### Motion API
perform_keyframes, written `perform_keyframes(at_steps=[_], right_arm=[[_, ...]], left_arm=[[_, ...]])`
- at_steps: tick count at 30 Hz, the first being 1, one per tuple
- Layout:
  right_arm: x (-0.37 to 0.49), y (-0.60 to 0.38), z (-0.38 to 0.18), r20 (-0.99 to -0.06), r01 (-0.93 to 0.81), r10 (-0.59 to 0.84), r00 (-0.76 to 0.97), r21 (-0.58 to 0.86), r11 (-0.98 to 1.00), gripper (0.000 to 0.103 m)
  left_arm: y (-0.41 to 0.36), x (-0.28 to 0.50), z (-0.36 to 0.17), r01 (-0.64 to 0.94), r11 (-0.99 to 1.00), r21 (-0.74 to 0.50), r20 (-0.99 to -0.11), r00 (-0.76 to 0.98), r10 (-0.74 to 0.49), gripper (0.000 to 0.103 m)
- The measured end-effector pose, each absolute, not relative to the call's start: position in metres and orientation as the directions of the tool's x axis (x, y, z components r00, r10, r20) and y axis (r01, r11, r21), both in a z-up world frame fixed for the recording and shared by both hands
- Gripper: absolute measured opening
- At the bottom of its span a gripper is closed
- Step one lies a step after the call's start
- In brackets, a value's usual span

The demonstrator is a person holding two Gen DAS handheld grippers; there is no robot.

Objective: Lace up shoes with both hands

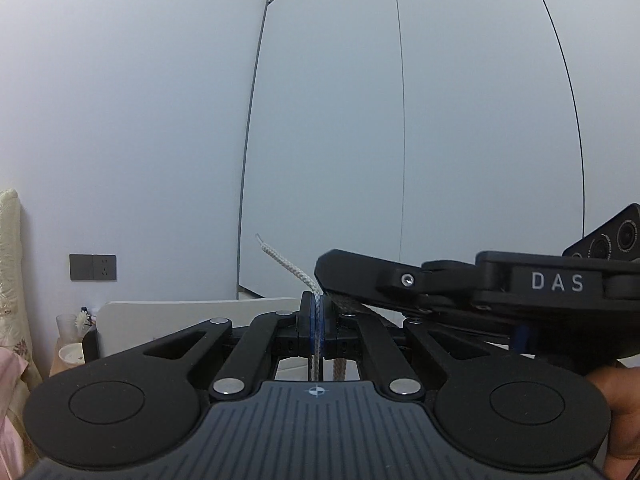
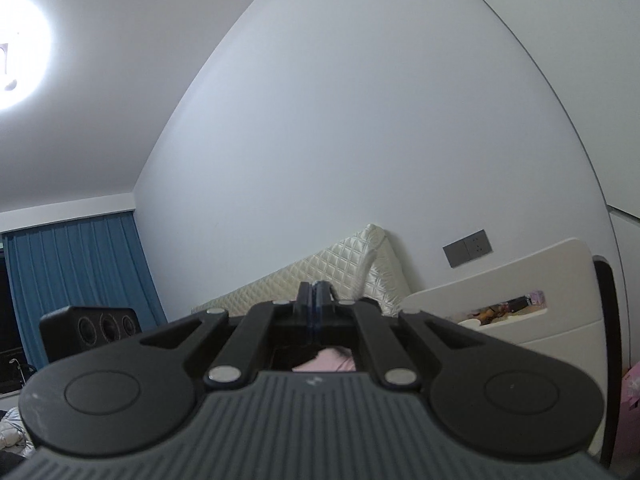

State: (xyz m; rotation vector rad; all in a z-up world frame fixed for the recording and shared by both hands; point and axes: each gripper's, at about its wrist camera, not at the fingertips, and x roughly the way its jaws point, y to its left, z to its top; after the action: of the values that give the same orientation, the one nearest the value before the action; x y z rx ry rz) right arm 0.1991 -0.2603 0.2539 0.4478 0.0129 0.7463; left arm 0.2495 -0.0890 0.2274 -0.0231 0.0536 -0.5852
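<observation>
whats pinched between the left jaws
A white braided shoelace, its frayed tip sticking up past the shut left gripper; seen in the left wrist view.

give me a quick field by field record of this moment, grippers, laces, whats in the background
left gripper: shut on white lace
white lace: clamped between the fingers, frayed tip sticking up past them
right gripper: shut; in the left wrist view it comes in from the right, with the brown lace at its tip
brown lace: hangs down beside the white one
shoe: not in view
pointing: both grippers roughly level, toward the wall
background: wall socket, quilted headboard, blue curtain, ceiling light
</observation>
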Motion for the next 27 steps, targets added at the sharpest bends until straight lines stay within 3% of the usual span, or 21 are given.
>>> perform_keyframes(at_steps=[19, 23, 27], right_arm=[[0.195, -0.275, 0.249, 0.131, -0.617, 0.636, 0.76, 0.451, 0.645, 0.002], [0.197, -0.282, 0.217, 0.079, -0.572, 0.608, 0.79, 0.451, 0.685, 0.002], [0.202, -0.289, 0.148, -0.046, -0.482, 0.569, 0.821, 0.477, 0.735, 0.002]], left_arm=[[-0.076, 0.237, 0.216, 0.536, 0.844, -0.02, -0.054, 0.842, -0.536, 0.002], [-0.075, 0.23, 0.192, 0.516, 0.856, -0.032, -0.077, 0.853, -0.517, 0.003], [-0.07, 0.227, 0.148, 0.485, 0.867, -0.112, -0.14, 0.856, -0.497, 0.003]])
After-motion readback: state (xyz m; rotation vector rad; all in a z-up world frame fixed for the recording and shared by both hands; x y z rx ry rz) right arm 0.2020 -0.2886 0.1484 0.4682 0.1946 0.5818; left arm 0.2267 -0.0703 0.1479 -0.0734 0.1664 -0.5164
